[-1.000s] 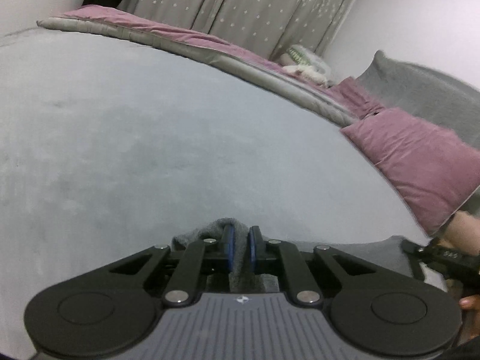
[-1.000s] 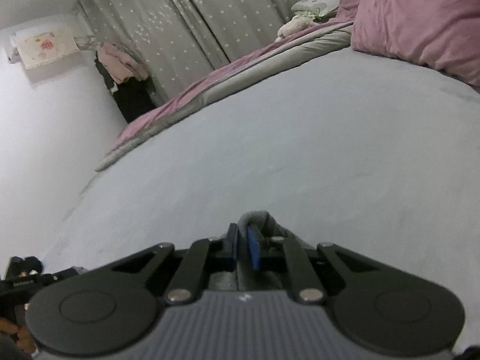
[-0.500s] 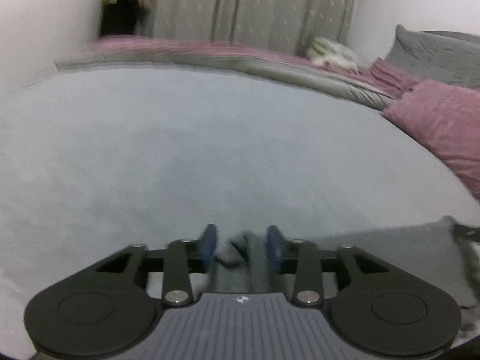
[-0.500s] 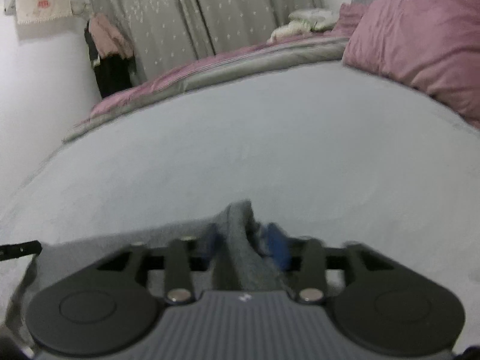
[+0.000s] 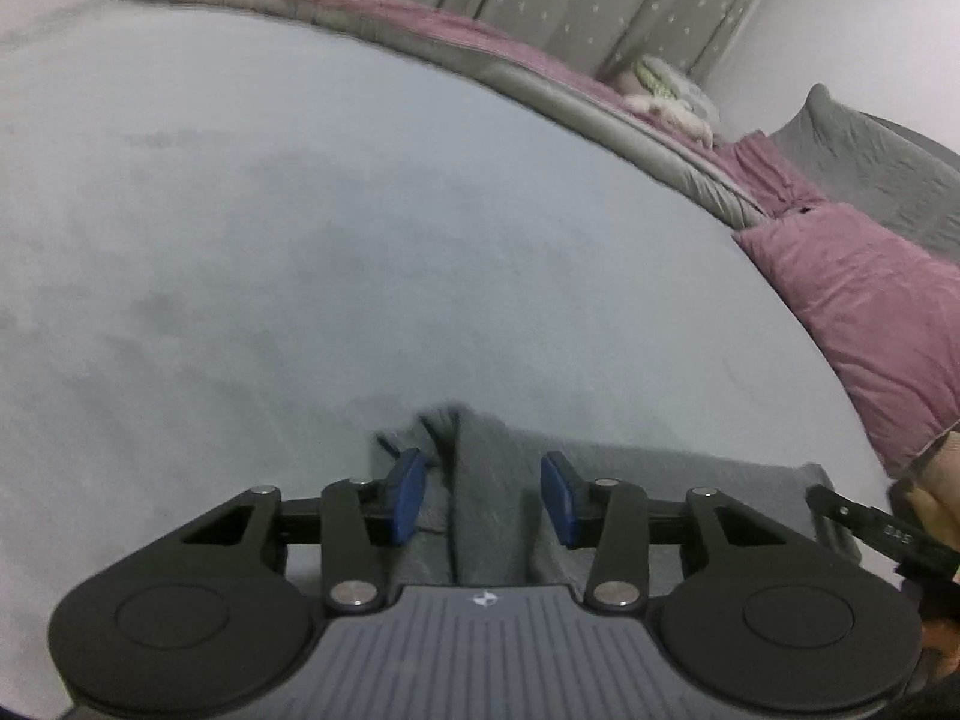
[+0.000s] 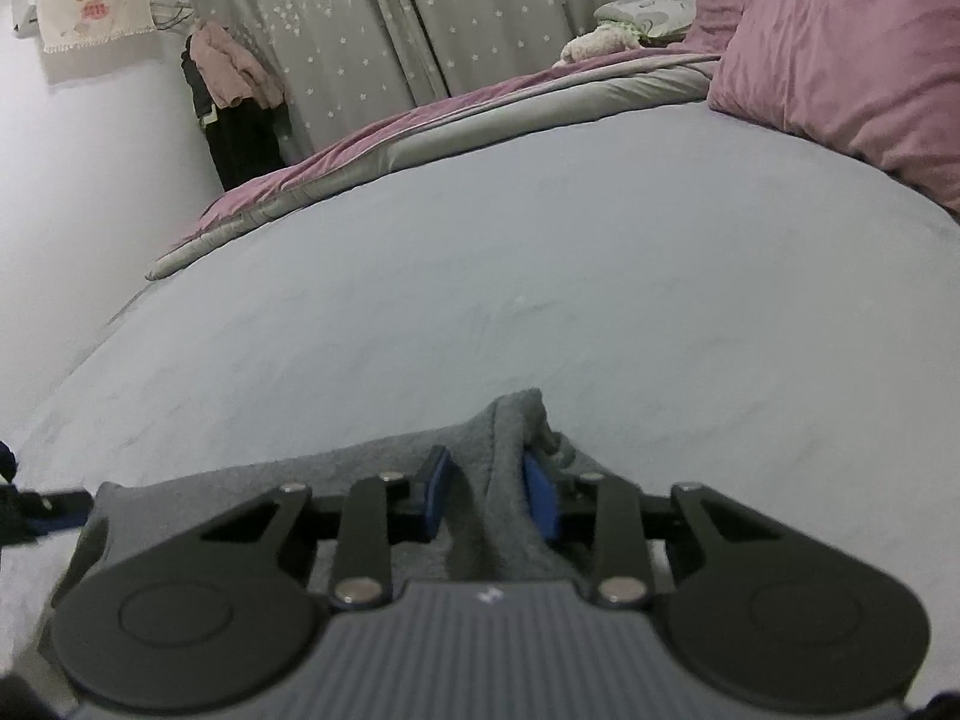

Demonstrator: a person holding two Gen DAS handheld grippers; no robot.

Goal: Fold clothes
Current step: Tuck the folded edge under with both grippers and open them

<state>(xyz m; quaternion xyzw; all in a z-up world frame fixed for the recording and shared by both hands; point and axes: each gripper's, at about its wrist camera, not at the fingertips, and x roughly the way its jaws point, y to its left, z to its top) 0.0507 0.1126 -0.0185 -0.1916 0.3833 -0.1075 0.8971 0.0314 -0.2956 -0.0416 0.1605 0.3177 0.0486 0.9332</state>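
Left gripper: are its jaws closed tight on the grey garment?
No, the left gripper has its jaws apart, with the grey garment lying loose between them.

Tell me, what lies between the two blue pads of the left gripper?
A raised fold of the grey garment, between the open left gripper pads; left wrist view.

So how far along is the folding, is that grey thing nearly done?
Early, I'd judge. The grey garment already lies across the bed. Both the left gripper and right gripper are open, each with a raised ridge of cloth between its fingers, unclamped. No neat folded stack shows, so folds probably remain.
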